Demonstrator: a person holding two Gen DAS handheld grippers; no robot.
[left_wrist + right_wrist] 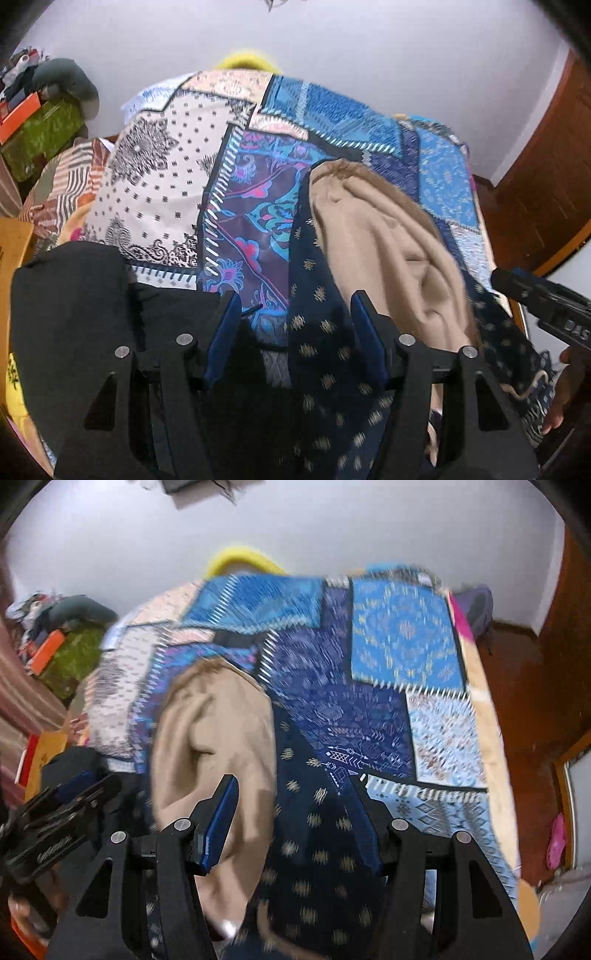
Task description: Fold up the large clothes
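A navy garment with small gold motifs (325,354) lies in a heap with a beige garment (384,236) on a patchwork bed cover (162,177). My left gripper (295,317) is open, its blue-padded jaws astride the navy cloth. My right gripper (291,805) is open too, with the navy cloth (314,834) and the beige cloth (218,731) between and beside its jaws. The right gripper shows at the right edge of the left wrist view (546,302). The left gripper shows at the lower left of the right wrist view (70,805).
A black garment (70,306) lies at the bed's near left. A green box (40,136) and clutter stand at far left. A yellow object (240,559) sits beyond the bed by the white wall. A wooden door (517,701) is at right.
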